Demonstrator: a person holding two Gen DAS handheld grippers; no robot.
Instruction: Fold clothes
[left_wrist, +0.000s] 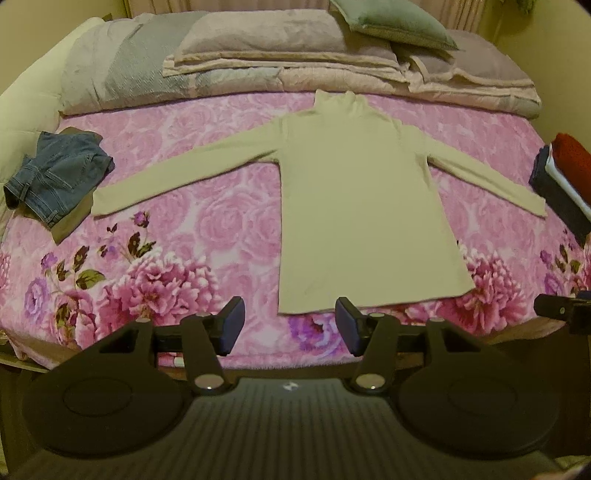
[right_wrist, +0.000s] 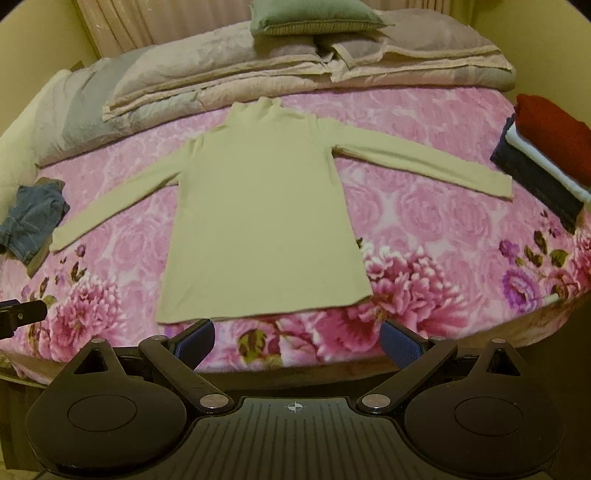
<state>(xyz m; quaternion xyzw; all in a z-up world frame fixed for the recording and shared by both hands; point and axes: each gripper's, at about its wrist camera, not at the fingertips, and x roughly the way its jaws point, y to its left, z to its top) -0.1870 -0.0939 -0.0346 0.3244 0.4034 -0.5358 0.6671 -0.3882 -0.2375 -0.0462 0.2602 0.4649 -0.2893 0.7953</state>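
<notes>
A pale cream long-sleeved high-neck top (left_wrist: 354, 206) lies flat on the bed with the pink rose-print blanket (left_wrist: 229, 236), its collar toward the stacked beige and grey folded bedding (left_wrist: 280, 66) at the head and both sleeves spread out to the sides. A green cushion (left_wrist: 395, 22) sits on top of that bedding. The left sleeve end lies just beside a crumpled pair of blue denim shorts (left_wrist: 59, 173); the right sleeve end comes near a stack of folded red, white and dark navy clothes (right_wrist: 543, 147) at the bed's right edge. The left gripper (left_wrist: 291, 326) hovers at the near edge of the bed just short of the top's hem, its blue-padded jaws well apart with nothing between them. The right gripper (right_wrist: 297, 343) is likewise spread wide and empty, just short of the hem's right half
</notes>
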